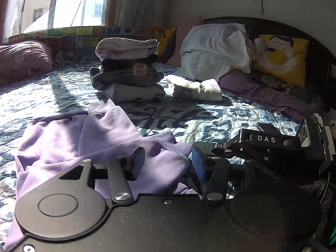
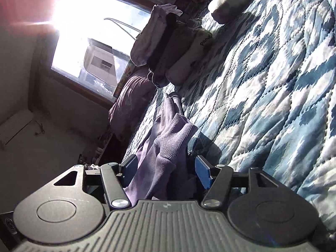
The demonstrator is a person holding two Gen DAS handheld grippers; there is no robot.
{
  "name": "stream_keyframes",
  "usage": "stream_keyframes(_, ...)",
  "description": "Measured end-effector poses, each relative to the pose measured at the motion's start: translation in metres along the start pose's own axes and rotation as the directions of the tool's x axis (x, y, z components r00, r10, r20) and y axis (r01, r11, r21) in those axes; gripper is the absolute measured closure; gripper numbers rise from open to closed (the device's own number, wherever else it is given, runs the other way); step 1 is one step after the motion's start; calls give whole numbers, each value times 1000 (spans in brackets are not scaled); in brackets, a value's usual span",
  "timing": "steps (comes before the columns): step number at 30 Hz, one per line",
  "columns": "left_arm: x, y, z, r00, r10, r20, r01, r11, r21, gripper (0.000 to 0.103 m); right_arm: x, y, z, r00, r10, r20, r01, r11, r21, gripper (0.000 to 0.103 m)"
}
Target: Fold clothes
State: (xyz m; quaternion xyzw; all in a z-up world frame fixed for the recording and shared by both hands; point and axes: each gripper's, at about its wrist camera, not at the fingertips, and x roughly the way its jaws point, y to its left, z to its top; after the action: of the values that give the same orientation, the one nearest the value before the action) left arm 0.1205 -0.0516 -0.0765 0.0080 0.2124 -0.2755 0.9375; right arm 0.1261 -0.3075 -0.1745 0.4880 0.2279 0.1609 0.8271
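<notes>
Garment: a soft lilac fleece sweatshirt (image 1: 100, 147) with ribbed cuffs lies rumpled on the blue-and-white quilted bed cover (image 1: 210, 121), filling the lower left of the left wrist view.
Left gripper (image 1: 167, 164): fingers spread apart, gripping nothing; the sweatshirt's lower fold lies between and under them.
Right gripper (image 2: 166, 171): fingers likewise spread, with a ribbed cuff (image 2: 172, 140) and bunched fleece between the blue pads (image 2: 202, 172); not clamped. It enters the left wrist view from the right edge.
Step, as I judge it: both tools are set to pinch the near edge before a fold.
Risk one: the fabric is doubled over, so a pinch may catch several layers or only the cuff, and the fold would then drag crooked.
Risk two: the two grippers sit close together at centre right of the left wrist view; closing or lifting carelessly could knock one against the other.
Risk three: a wide sweep upward in the frame could topple the stack of folded clothes (image 1: 128, 71), just beyond the sweatshirt's far cuff.
Open room: bare quilt at centre right, between the sweatshirt and the small white folded bundle (image 1: 195, 90).
Edges: purple bolster (image 1: 23, 61) at upper left, pillows (image 1: 214, 50) at upper right; the bed's near edge is not visible.
</notes>
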Motion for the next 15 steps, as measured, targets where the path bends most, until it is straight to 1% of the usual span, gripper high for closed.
stream_keyframes(2, -24, 19, -1, 997, 63, 40, -61, 996, -62, 54, 6, 1, 1, 1000, 2, -9, -2, 1000, -3, 41)
stream_keyframes(4, -51, 47, -8, 988, 143, 62, -132, 980, -149, 54, 13, 4, 4, 1000, -2, -4, 1, 1000, -19, 41)
stream_keyframes(5, -61, 57, -12, 984, 170, 61, -156, 971, -181, 54, 17, 4, 5, 1000, -7, -3, 7, 1000, -27, 42)
stream_keyframes(6, -73, 70, -19, 977, 205, 54, -188, 956, -227, 54, 22, 5, 7, 1000, -13, -2, 13, 999, -35, 42)
stream_keyframes(7, -80, 78, -24, 974, 224, 42, -206, 945, -255, 54, 26, 6, 7, 1000, -26, 6, 27, 998, -53, 42)
stream_keyframes(9, -94, 95, -39, 963, 270, 3, -256, 914, -314, 54, 34, 8, 7, 999, -45, 16, 46, 994, -96, 46)
stream_keyframes(10, -99, 101, -44, 958, 286, -14, -273, 902, -335, 54, 37, 10, 6, 999, -44, 13, 45, 993, -109, 49)
stream_keyframes(11, -102, 104, -49, 957, 290, -24, -280, 895, -348, 54, 41, 12, 5, 999, -42, 11, 43, 992, -122, 56)
stream_keyframes(12, -105, 106, -53, 955, 295, -33, -286, 887, -363, 54, 43, 16, 4, 999, -41, 11, 42, 988, -146, 59)
stream_keyframes(13, -107, 108, -56, 954, 299, -40, -292, 883, -368, 54, 44, 21, 3, 999, -40, 12, 42, 984, -171, 63)
stream_keyframes(14, -107, 108, -57, 953, 301, -44, -296, 882, -366, 54, 46, 25, 3, 999, -39, 13, 41, 980, -196, 71)
stream_keyframes(15, -108, 107, -59, 952, 303, -47, -299, 883, -361, 54, 47, 29, 2, 999, -35, 11, 37, 975, -221, 74)
